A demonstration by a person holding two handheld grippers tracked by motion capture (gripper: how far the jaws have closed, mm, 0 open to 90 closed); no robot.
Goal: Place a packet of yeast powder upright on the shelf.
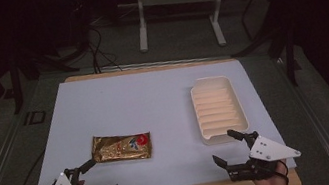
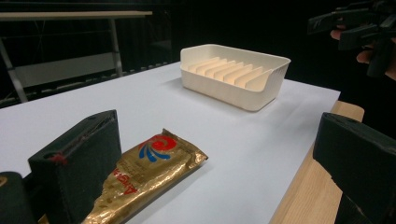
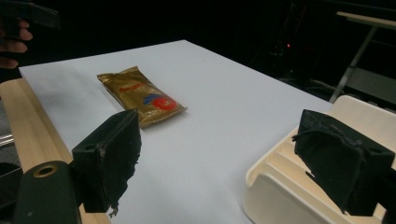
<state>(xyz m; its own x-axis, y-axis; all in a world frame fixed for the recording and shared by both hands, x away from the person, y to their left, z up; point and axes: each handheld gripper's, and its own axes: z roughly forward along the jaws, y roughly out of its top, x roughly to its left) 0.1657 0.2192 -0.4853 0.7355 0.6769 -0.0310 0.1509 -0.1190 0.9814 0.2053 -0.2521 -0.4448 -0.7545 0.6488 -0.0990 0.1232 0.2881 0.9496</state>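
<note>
High view: one gold packet (image 1: 122,147) lies flat on the surface (image 1: 154,104), long axis left-right, red logo end toward one ribbed tray (image 1: 219,108). Left claw (image 1: 97,179) and right claw (image 1: 224,147) released, both empty.
Left gripper view: packet (image 2: 149,172) just beside one jaw.
Right gripper view: packet (image 3: 140,95) well apart, tray (image 3: 280,186) beneath.

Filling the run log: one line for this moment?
left claw open, near gold packet | right claw open, by empty tray | nothing held

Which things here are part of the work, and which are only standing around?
Part of the work: gold packet, cream tray, left gripper, right gripper, both open.

Only around: white table frame, floor cables.
</note>
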